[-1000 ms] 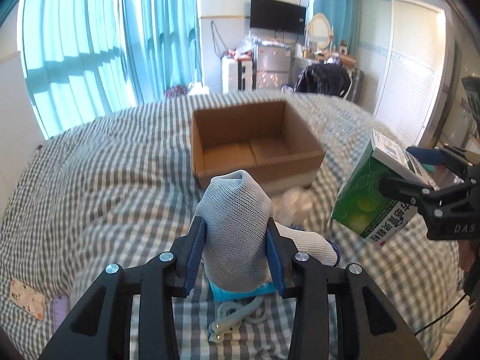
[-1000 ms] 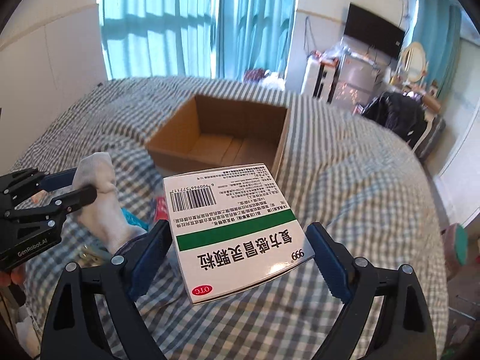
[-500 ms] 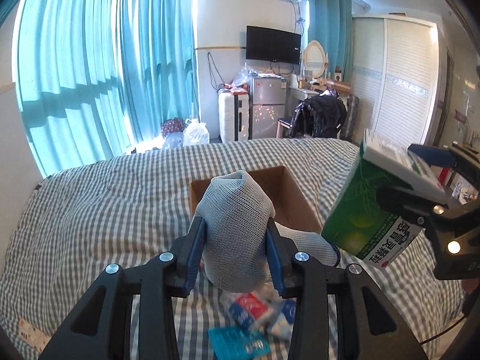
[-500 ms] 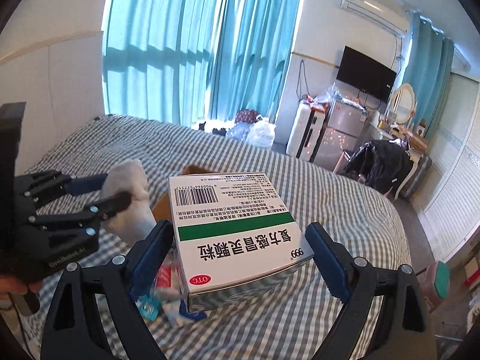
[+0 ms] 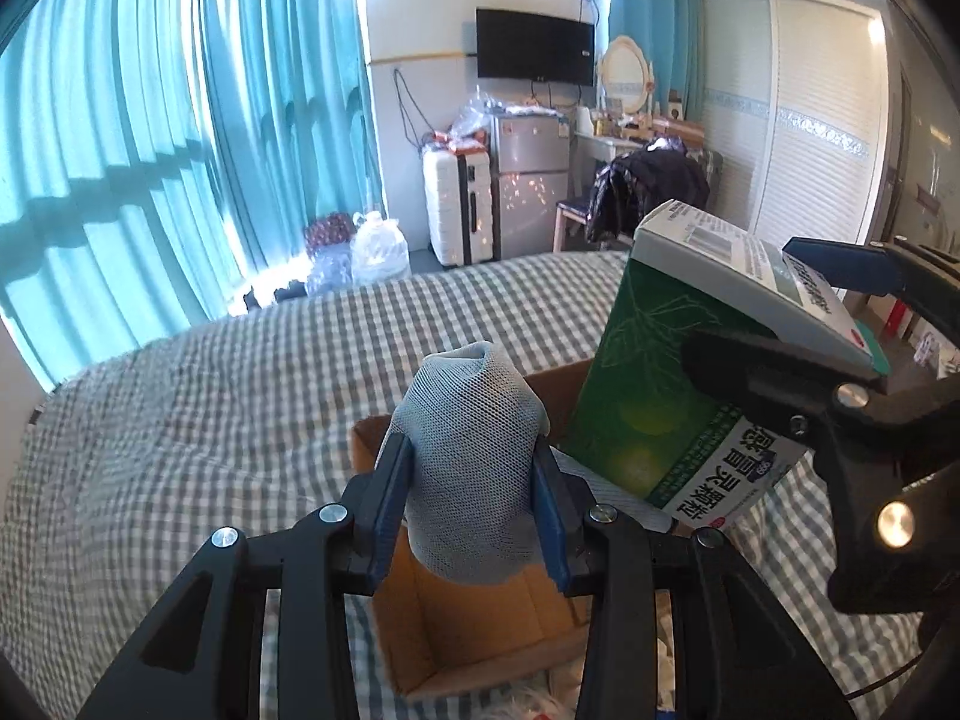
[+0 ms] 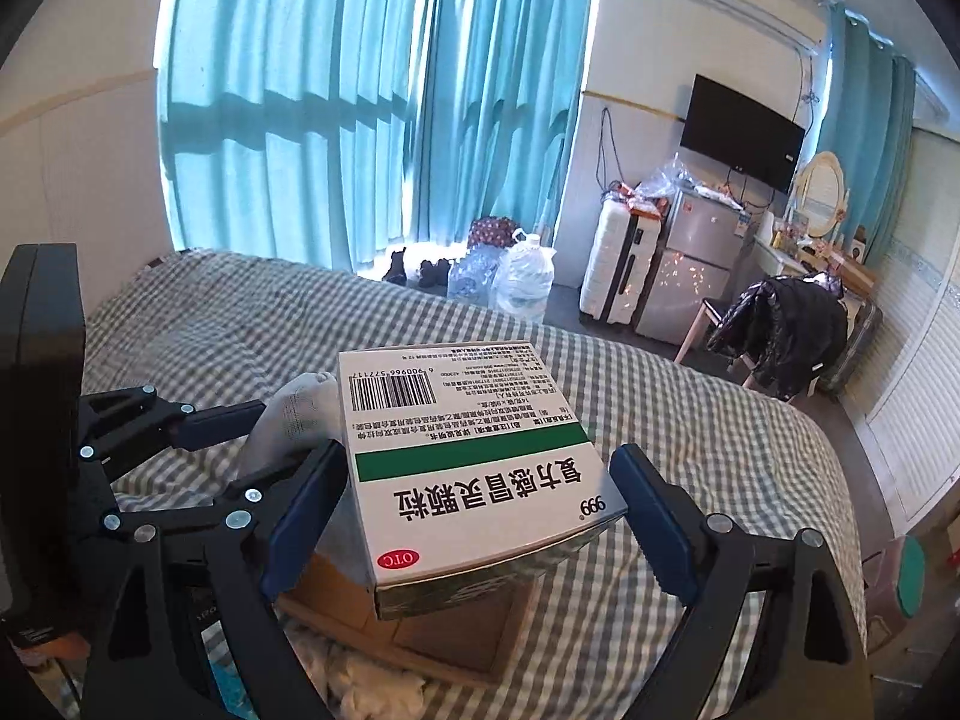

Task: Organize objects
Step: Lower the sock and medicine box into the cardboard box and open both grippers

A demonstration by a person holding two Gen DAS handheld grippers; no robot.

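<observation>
My left gripper (image 5: 471, 483) is shut on a grey mesh sock (image 5: 471, 474) and holds it over the open cardboard box (image 5: 474, 630) on the checked bed. My right gripper (image 6: 474, 507) is shut on a green and white medicine box (image 6: 468, 462), also held above the cardboard box (image 6: 456, 630). In the left wrist view the medicine box (image 5: 678, 384) hangs at the right, close beside the sock. In the right wrist view the sock (image 6: 294, 420) and the left gripper (image 6: 270, 438) sit just left of the medicine box.
The checked bedspread (image 5: 210, 396) spreads around the box. Small loose items (image 6: 372, 684) lie on the bed by the box's near side. Beyond the bed stand blue curtains (image 5: 180, 150), a white suitcase (image 5: 456, 204), a small fridge (image 5: 531, 180) and a chair with a dark jacket (image 6: 780, 330).
Both grippers have moved forward with their loads and now hang over the cardboard box, which has slid down under them in both views. The two grippers have come closer together.
</observation>
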